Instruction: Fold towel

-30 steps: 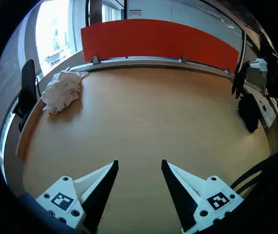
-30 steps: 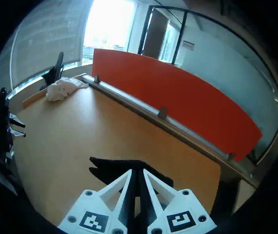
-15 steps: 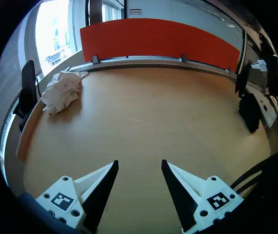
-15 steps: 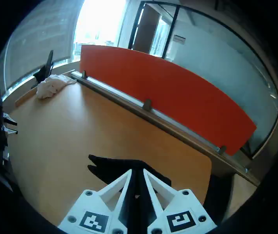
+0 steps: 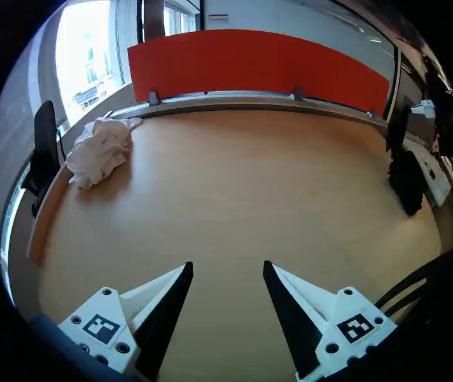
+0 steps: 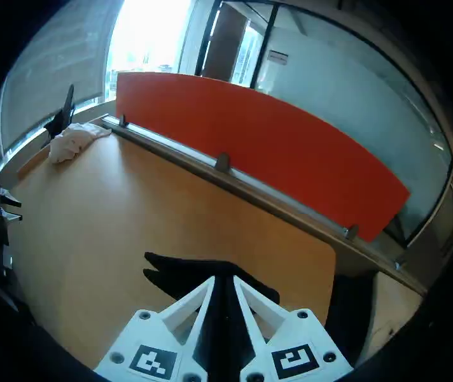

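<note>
Looking out along my left claw [image 5: 226,264], I see its two fingers spread wide with nothing between them, hovering over bare wooden tabletop [image 5: 239,191]. Reading that view from the left: a dark chair [image 5: 42,149] stands just off the tabletop's edge, and beside it a white towel [image 5: 99,149] lies crumpled in a heap on the far left corner, well apart from the claw. Behind the tabletop an orange divider [image 5: 258,63] runs along its back edge. At the far right edge a dark bulky shape [image 5: 408,181] sits on or just over the wood; I cannot tell what it is from here.

In the right gripper view, the white towel [image 6: 70,140] shows small at the far left corner of the tabletop [image 6: 131,210], close to the near end of the orange divider [image 6: 258,153], which sweeps away to the right. My right claw [image 6: 224,280] has its fingers pressed nearly together, pinching a black cloth [image 6: 185,277]. The cloth bunches ahead of the tips and juts out to their left above the wood, well apart from the white heap.
</note>
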### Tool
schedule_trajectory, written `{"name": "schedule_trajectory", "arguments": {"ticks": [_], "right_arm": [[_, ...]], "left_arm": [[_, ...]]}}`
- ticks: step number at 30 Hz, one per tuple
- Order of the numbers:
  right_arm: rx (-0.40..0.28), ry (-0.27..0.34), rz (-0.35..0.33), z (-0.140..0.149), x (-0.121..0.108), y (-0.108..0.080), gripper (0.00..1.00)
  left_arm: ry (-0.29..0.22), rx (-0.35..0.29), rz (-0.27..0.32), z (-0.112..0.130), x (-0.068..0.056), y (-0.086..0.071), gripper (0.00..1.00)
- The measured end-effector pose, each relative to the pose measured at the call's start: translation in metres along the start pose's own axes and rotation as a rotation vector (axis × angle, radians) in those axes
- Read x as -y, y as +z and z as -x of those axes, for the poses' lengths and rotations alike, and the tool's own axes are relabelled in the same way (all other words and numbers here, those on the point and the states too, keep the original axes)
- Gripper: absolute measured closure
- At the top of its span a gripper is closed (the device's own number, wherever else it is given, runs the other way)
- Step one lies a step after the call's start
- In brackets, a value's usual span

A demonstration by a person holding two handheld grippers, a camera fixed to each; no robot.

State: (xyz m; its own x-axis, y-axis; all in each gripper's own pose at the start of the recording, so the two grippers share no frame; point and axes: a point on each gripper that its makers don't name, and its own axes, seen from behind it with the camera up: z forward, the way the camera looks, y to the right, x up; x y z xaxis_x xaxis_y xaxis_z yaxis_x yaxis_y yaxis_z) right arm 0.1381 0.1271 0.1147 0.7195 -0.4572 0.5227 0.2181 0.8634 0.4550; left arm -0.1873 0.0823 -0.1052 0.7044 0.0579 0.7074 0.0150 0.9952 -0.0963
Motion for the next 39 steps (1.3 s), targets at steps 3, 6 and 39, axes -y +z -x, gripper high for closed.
{"name": "schedule_trajectory", "arguments": {"ticks": [3, 6, 39], "right_arm": [[0.003, 0.006, 0.004, 0.004, -0.003, -0.003, 0.95], [0.005, 0.013, 0.008, 0.008, -0.006, -0.006, 0.95], [0.134, 0.222, 0.092, 0.157, -0.014, -0.073, 0.95]], "left_arm": [[0.004, 0.0, 0.001, -0.001, -0.001, 0.0, 0.19], [0.007, 0.0, 0.004, -0.001, -0.003, 0.0, 0.19], [0.033, 0.004, 0.021, 0.002, -0.011, -0.006, 0.2]]}}
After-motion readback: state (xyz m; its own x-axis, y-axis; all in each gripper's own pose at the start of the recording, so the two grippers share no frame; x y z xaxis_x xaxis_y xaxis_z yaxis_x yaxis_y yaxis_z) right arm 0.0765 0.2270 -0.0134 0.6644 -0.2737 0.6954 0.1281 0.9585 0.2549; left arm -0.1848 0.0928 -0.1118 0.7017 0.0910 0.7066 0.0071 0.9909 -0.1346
